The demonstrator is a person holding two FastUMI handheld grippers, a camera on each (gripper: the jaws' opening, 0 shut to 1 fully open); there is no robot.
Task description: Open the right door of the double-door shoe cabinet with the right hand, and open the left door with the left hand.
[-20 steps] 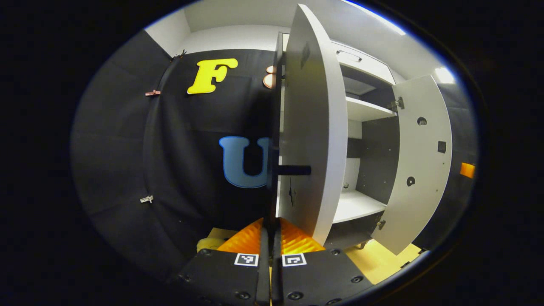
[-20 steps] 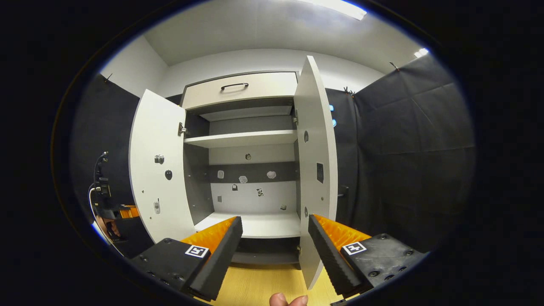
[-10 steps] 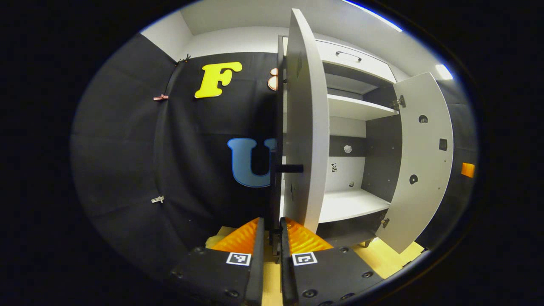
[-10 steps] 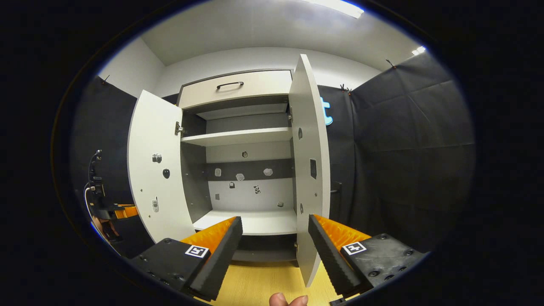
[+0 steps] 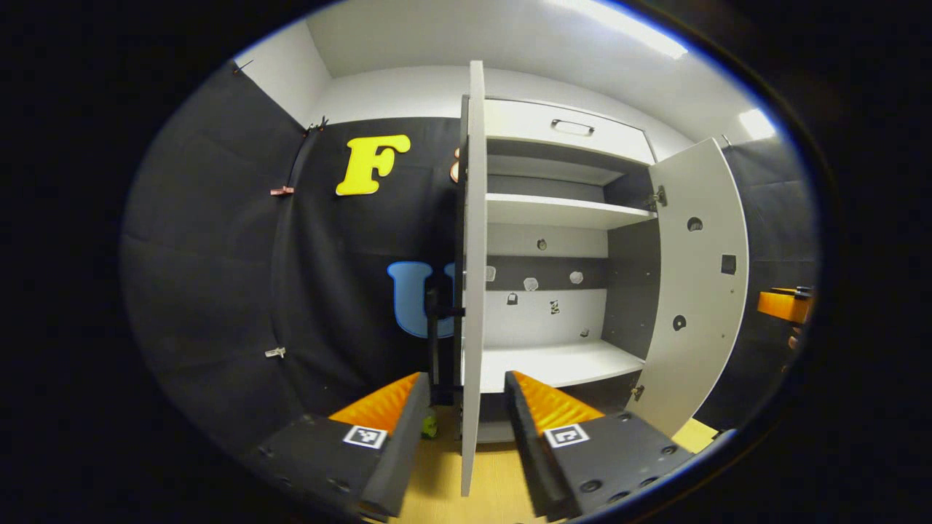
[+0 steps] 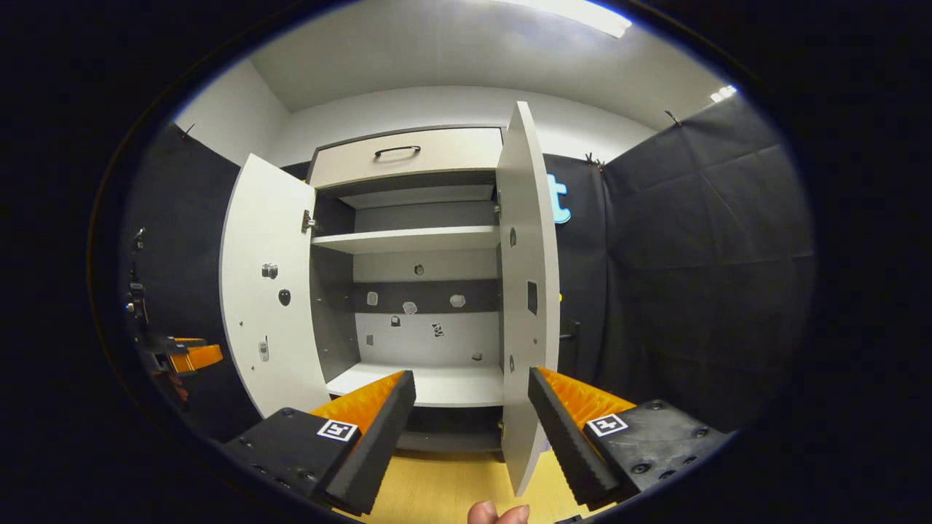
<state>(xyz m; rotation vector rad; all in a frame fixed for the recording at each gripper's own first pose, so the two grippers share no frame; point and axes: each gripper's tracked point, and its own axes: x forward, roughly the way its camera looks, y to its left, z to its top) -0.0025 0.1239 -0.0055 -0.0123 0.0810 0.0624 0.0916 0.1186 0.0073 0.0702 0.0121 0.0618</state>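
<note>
The shoe cabinet [image 6: 415,240] stood ahead of me on the wood floor [image 6: 444,491], white with dark inner panels, shelves bare, top drawer [image 6: 404,153] closed. Its left door [image 5: 472,276] stood edge-on to my left tool and its right door [image 6: 528,291] swung wide just ahead of my right tool, so I judged the opening step essentially done. My left tool [image 5: 461,407] was released, fingers spread either side of the door's edge without pressing it, and my right tool [image 6: 472,407] was released and empty; next, both only need backing clear.
</note>
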